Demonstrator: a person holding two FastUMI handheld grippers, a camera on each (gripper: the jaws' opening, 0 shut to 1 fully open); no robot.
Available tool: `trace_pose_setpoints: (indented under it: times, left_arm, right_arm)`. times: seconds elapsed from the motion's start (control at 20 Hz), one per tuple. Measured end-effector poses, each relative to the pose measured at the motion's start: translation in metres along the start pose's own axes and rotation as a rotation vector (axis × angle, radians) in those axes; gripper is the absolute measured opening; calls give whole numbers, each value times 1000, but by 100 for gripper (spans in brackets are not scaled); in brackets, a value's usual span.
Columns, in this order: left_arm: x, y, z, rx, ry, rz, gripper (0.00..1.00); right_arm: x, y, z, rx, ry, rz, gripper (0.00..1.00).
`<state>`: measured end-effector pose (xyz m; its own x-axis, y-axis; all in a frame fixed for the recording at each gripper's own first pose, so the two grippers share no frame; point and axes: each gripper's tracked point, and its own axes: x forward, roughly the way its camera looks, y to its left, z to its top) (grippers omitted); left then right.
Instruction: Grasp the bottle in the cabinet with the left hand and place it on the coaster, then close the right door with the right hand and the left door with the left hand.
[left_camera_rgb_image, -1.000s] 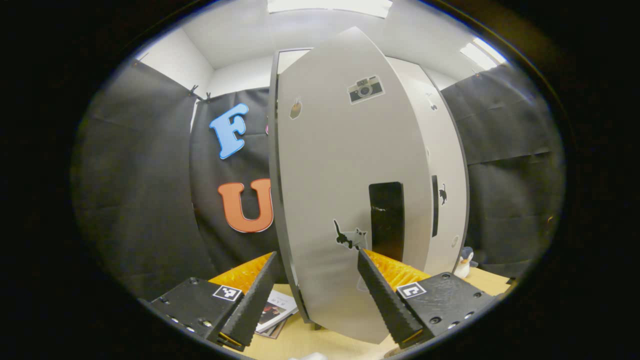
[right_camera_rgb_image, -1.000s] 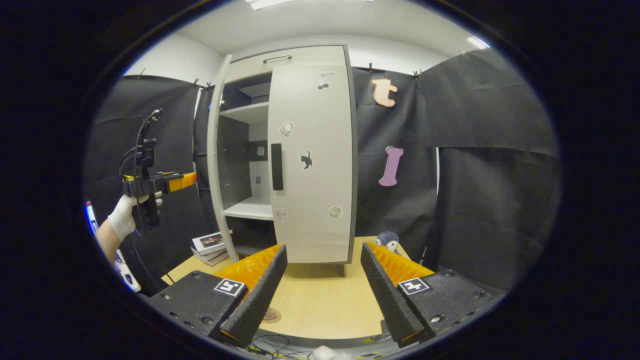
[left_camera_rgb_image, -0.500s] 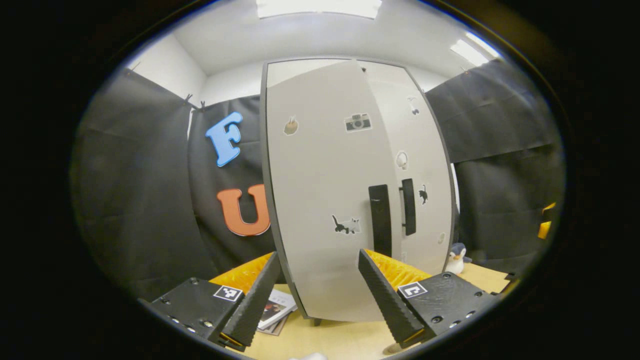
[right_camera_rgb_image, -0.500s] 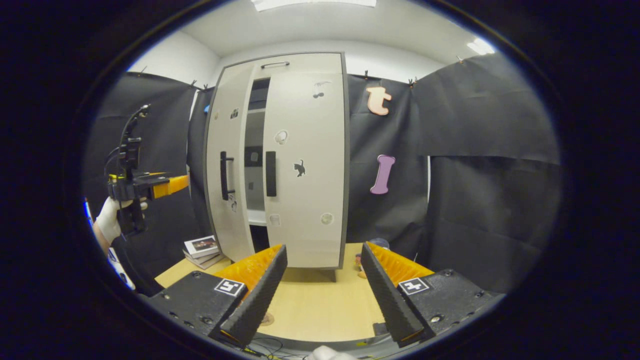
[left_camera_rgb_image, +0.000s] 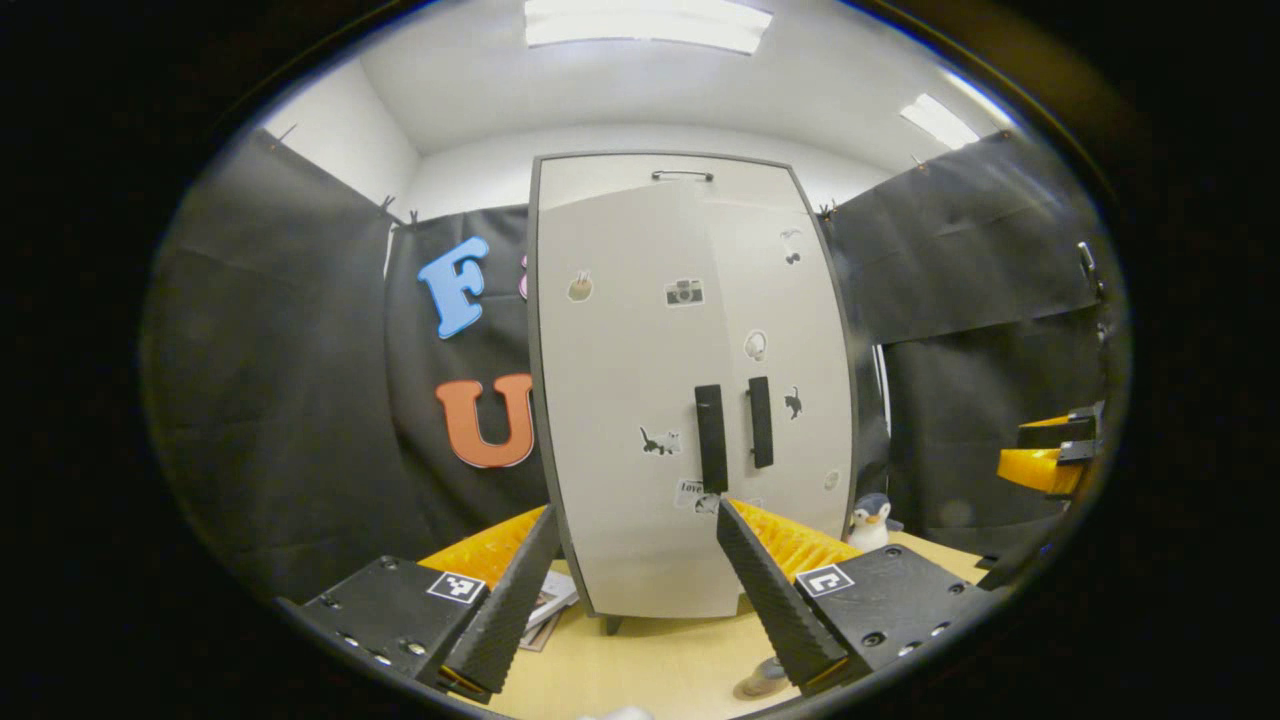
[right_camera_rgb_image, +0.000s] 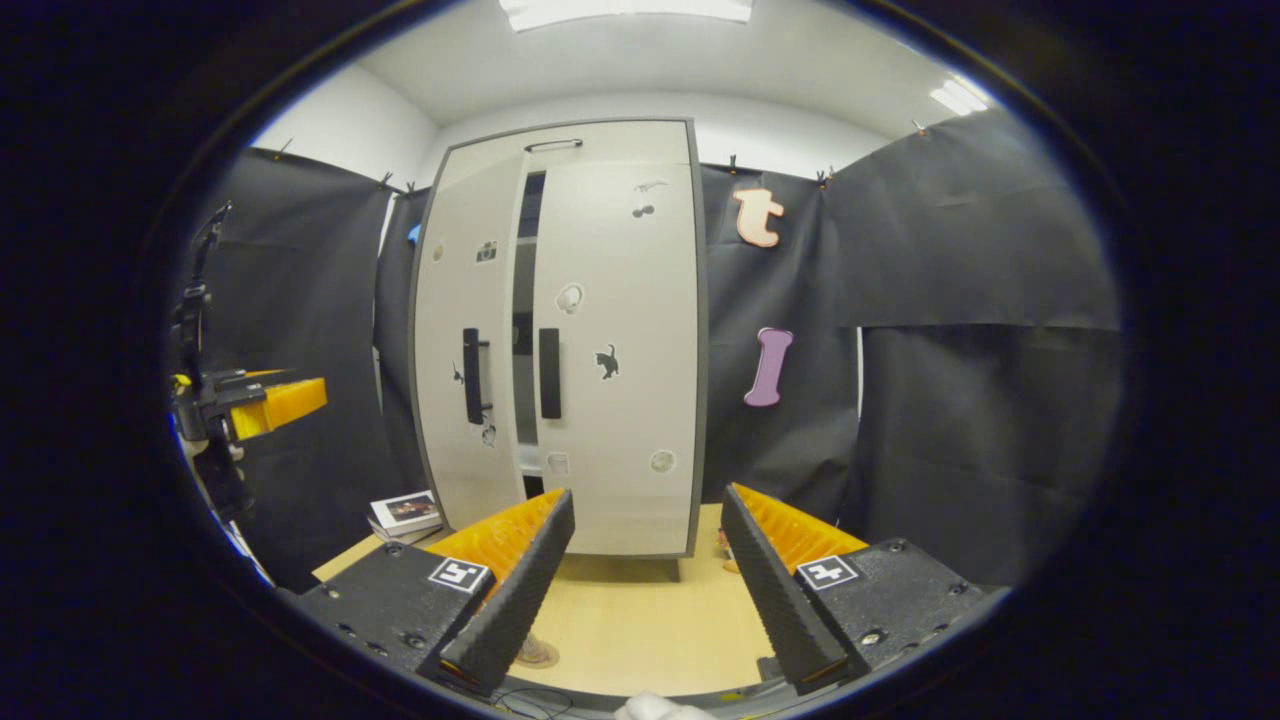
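Left gripper (left_camera_rgb_image: 620, 600) is held level, pointed at the tall pale grey 2-door cabinet (left_camera_rgb_image: 690, 400), well back from it; jaws spread wide, nothing between them. In the right gripper view it shows at 9 o'clock (right_camera_rgb_image: 265, 405), well apart from the cabinet.

Right gripper (right_camera_rgb_image: 645, 590) also faces the cabinet from a distance, level over the light wooden tabletop (right_camera_rgb_image: 630, 620); jaws wide apart, empty. In the left gripper view it sits at 3 o'clock (left_camera_rgb_image: 1050, 455).

Right door (right_camera_rgb_image: 615, 350) lies flush. Left door (right_camera_rgb_image: 465, 340) is nearly shut: the right gripper view shows a narrow dark gap between the 2 black vertical handles (right_camera_rgb_image: 510, 375).

Bottle and coaster: cannot tell where.

A stack of books (right_camera_rgb_image: 405, 512) lies at 7 o'clock of the cabinet; a small penguin toy (left_camera_rgb_image: 868, 520) stands at its 5 o'clock.
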<state>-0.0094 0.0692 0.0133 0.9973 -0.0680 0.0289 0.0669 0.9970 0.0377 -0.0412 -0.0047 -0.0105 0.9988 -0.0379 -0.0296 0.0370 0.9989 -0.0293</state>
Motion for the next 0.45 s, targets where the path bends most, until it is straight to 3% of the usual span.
trace_pose_setpoints:
  times: [0.45]
  left_arm:
    - [-32, 12, -49, -34, 92, 91, 97]
  right_arm:
    - [11, 10, -7, 4, 1, 8, 97]
